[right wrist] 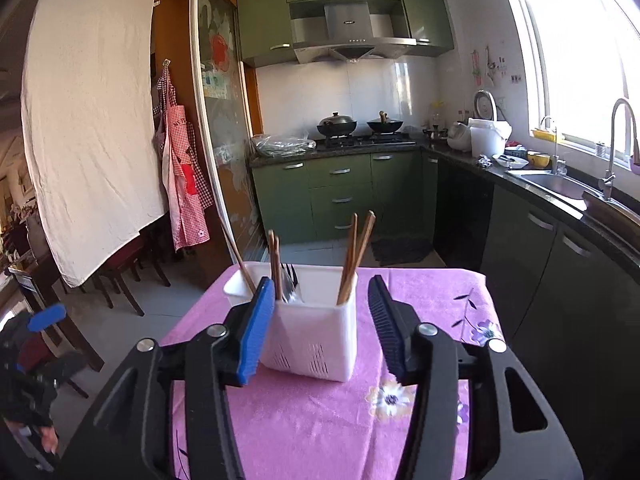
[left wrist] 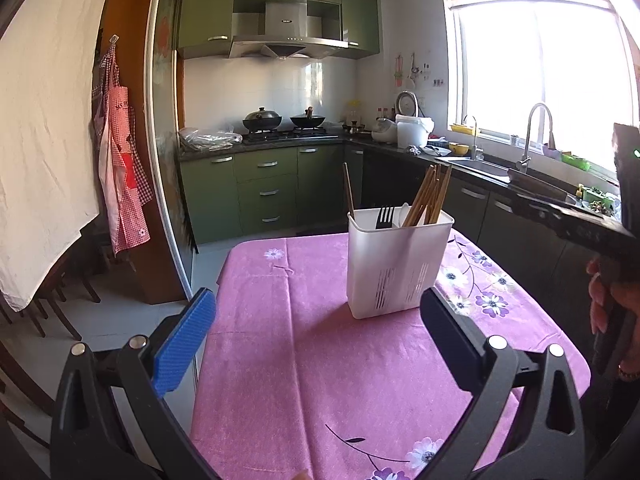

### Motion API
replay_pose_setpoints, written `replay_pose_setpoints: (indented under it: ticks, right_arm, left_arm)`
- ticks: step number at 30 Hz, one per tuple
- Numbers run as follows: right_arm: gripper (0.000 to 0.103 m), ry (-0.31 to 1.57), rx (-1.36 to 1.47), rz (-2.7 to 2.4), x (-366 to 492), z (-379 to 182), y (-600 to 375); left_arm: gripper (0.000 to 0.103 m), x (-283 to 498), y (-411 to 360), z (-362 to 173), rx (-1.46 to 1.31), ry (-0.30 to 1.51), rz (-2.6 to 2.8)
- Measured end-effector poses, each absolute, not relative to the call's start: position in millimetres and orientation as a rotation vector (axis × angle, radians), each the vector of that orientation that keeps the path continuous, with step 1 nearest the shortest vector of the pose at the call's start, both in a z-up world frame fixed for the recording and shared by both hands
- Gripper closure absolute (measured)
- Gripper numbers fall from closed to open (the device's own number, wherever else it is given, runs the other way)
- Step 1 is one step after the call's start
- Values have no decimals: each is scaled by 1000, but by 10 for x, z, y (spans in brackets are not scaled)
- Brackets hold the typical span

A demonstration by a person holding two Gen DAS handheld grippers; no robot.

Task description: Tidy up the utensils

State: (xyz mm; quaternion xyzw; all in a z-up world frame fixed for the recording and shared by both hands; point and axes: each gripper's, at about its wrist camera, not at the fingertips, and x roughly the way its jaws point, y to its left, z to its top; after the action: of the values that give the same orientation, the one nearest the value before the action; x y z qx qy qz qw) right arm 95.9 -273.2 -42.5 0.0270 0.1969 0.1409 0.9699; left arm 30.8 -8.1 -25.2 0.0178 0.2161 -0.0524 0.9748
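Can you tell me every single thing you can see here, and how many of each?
White plastic utensil holder: one, white, standing on the table.
Brown wooden chopsticks: several, brown, upright in the holder.
Black fork: one, black, in the holder.
Pink flowered tablecloth: one, pink, covering the table.
Black lidded woks: two, black, on the stove.
Green kitchen cabinets: many, green, above and below the counter.
Steel range hood: one, silver, above the stove.
Red checked apron: at least one, red and white, hanging left.
White hanging sheet: one, white, far left.
Steel tap: one, silver, at the sink.
Left gripper: one, fingers open.
Right gripper: one, fingers open either side of the holder.
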Motion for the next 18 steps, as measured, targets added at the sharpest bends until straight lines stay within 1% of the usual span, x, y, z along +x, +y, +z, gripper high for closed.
replay_pose_setpoints:
  ticks: [1, 4, 11, 14, 18]
  right_arm:
    - [38, 395, 54, 281, 825, -500, -2760]
    - [27, 391, 54, 264, 505, -663, -2844]
    - [11, 377, 48, 263, -18, -774, -2925]
    - [6, 356, 24, 245, -167, -742, -2916]
    - [5, 351, 14, 231, -316, -714, -2893]
  left_arm:
    - [6, 295, -71, -266, 33, 439, -105]
    - [6, 264, -43, -293, 22, 446, -99]
    - [6, 123, -21, -253, 28, 439, -84]
    - [6, 3, -54, -210, 45, 421, -79]
    - [6, -104, -55, -167, 45, 415, -77]
